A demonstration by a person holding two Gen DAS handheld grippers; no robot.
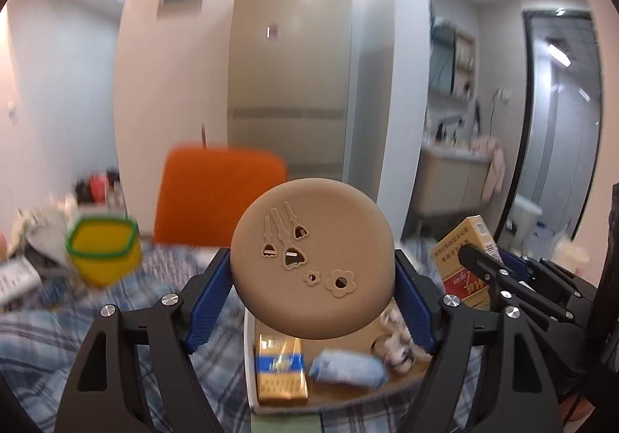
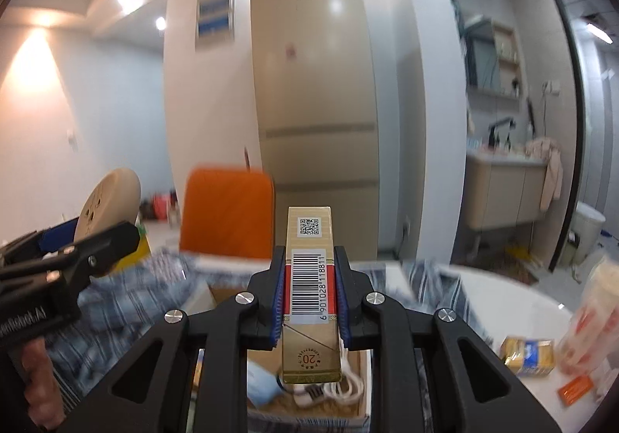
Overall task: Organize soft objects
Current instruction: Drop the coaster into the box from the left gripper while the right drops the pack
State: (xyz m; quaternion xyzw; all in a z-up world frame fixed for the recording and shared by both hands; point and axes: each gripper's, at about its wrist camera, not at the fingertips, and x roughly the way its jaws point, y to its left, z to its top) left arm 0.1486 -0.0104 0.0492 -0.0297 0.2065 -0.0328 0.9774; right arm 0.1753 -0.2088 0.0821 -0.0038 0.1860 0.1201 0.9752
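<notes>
Left side first. My left tongs [image 1: 313,278] grasp a round tan disc [image 1: 313,263] by its rim, the blue pads pressing on opposite edges, the face with the cut-out shapes turned toward the camera. The disc hangs above an open cardboard box [image 1: 250,375] that rests on a blue checked cloth [image 1: 46,340]. Inside the box lie a gold and blue pack [image 1: 280,375], a pale blue packet [image 1: 348,367] and some white cord. A yellow tub [image 1: 103,253] stands further left on the cloth.

To do this step well, I judge I should carry the disc over a bare patch of the box floor, tip it flat, lower it and only then release, so it does not roll or land on the packet.

My left tongs point slightly downward over the box, and part of the hand that carries them shows at the left edge of the right view.

Right side. My right tongs [image 2: 308,290] are clenched on a gold carton [image 2: 309,239] across its narrow sides, barcode up, held lengthwise over the same box. They also tilt gently down. I judge the carton should go in beside the disc, one item at a time, so the two tongs do not meet.
</notes>
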